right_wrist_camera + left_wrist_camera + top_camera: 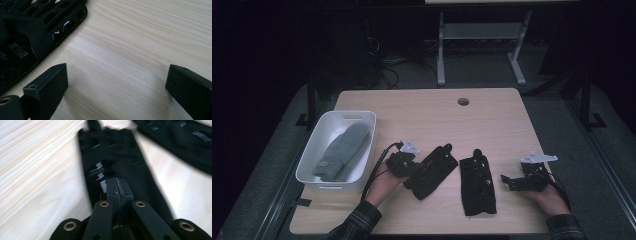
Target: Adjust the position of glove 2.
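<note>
A light wood-grain desk (492, 115) carries everything here, with a round cable hole (463, 101) near its far edge. At its left edge sits a white tub (312, 155) with a grey mitten (343, 151) lying inside. Two black gloves lie flat near the front edge, side by side but apart: the left glove (432, 171) angled, its fingers pointing toward the far right, and the right glove (477, 182) lying nearly straight, fingers pointing away.
</note>
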